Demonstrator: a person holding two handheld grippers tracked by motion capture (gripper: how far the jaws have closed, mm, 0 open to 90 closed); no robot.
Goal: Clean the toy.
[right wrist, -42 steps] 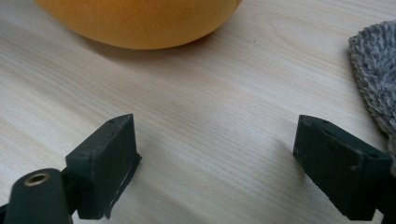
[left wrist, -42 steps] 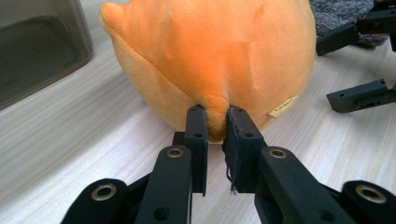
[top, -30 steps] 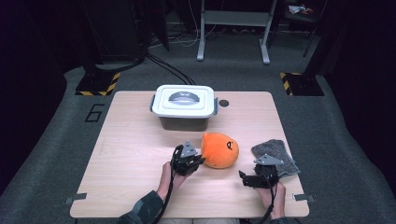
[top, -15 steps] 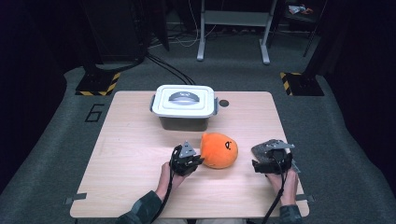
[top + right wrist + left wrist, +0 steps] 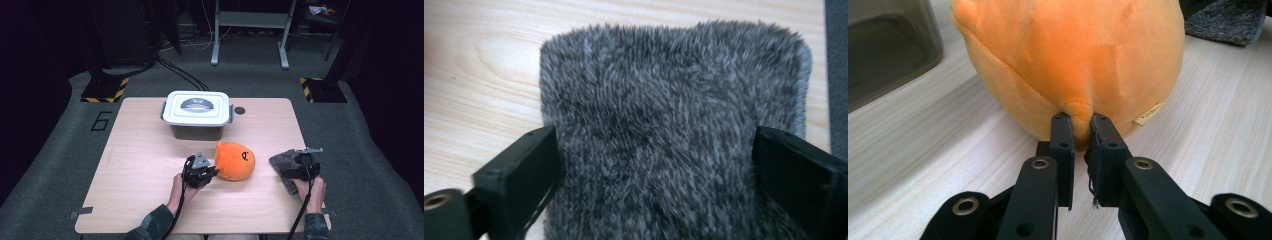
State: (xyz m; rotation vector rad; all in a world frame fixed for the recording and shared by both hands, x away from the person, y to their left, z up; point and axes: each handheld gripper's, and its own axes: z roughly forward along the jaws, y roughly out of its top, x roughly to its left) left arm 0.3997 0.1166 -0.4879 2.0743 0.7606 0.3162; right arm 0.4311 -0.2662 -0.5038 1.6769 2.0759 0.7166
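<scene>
Having slid right, the right gripper (image 5: 656, 165) now straddles the grey cloth (image 5: 674, 125).

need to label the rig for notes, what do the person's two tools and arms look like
Both the left tool and the right tool are black linkage frames with brass-coloured pivot rivets and flat black jaws. A grey three-cornered plate tops each, and a black cable trails back along each forearm. The sleeves are dark greenish, ending near the wrists.

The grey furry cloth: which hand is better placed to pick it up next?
Right. The right gripper has its jaws wide open on either side of the grey furry cloth. The left gripper is shut on a pinch of the orange plush toy.
</scene>
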